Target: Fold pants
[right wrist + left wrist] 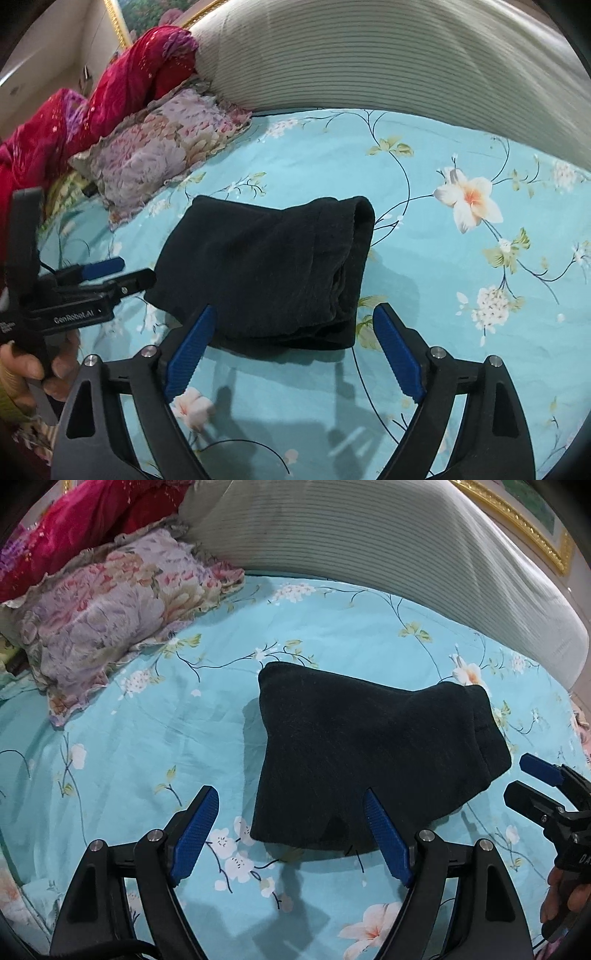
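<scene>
A: Pants [369,753]: one dark folded bundle on the blue floral sheet [147,738], beside one flowered pillow [118,627].

B: Two grippers, left gripper [291,830] and right gripper [291,350], jaws spread, pinching nothing.

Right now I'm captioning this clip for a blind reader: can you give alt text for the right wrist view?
Folded black pants lie on a blue floral bedsheet, just beyond the open right claw, which holds nothing. The left claw hovers at the pants' left edge, also empty. A floral pillow, red fabric and a ribbed headboard lie behind.
</scene>
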The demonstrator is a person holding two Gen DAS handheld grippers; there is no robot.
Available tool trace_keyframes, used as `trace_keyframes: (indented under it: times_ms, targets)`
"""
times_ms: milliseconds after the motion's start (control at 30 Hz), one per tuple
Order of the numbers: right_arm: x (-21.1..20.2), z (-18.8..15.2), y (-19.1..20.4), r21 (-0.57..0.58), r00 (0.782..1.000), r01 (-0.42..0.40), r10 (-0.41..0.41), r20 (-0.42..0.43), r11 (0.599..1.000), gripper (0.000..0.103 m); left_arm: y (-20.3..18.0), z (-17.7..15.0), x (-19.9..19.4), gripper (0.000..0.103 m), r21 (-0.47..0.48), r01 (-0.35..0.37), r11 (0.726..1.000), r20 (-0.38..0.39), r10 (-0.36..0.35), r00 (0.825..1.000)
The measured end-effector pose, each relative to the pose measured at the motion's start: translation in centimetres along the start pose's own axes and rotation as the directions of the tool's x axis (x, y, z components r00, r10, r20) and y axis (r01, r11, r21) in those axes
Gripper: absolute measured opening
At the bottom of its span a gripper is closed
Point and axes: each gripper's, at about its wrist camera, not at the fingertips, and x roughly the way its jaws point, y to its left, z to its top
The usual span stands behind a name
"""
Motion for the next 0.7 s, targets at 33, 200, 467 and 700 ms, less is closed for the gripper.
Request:
trace_keyframes:
  times_ms: [33, 200, 467, 700]
  targets:
    - [-0.1, -0.2, 0.1, -0.007, 1.0, 0.004, -0.004, 0.005, 1.0, 0.09, 0.0, -0.1, -0.2, 0.081, -0.001, -0.01, 1.0, 0.01, 0.01, 1.0]
    - [-0.7, -1.2, 0.5, -0.039, 0.999, 0.011, -0.009, 0.048, 0.999, 0.091, -0.2, -1.1, -1.0, 0.081, 0.011, -0.033, 0.999, 0.036, 0.033, 0.999]
    - [-0.9, -2.4, 0.7, -0.042, 0.998, 0.028, -0.025, 0.062, 0.999, 0.094, -1.4, -2.6, -2.0, 0.084, 0.043, -0.07, 0.997, 0.09, 0.066, 0.994]
    - [-0.9, -2.8, 0.8, -0.06, 0.997, 0.051, -0.048, 0.06, 0.997, 0.098, -2.8, -3.3, -2.0, 0.087, 0.084, -0.111, 0.99, 0.098, 0.103, 0.99]
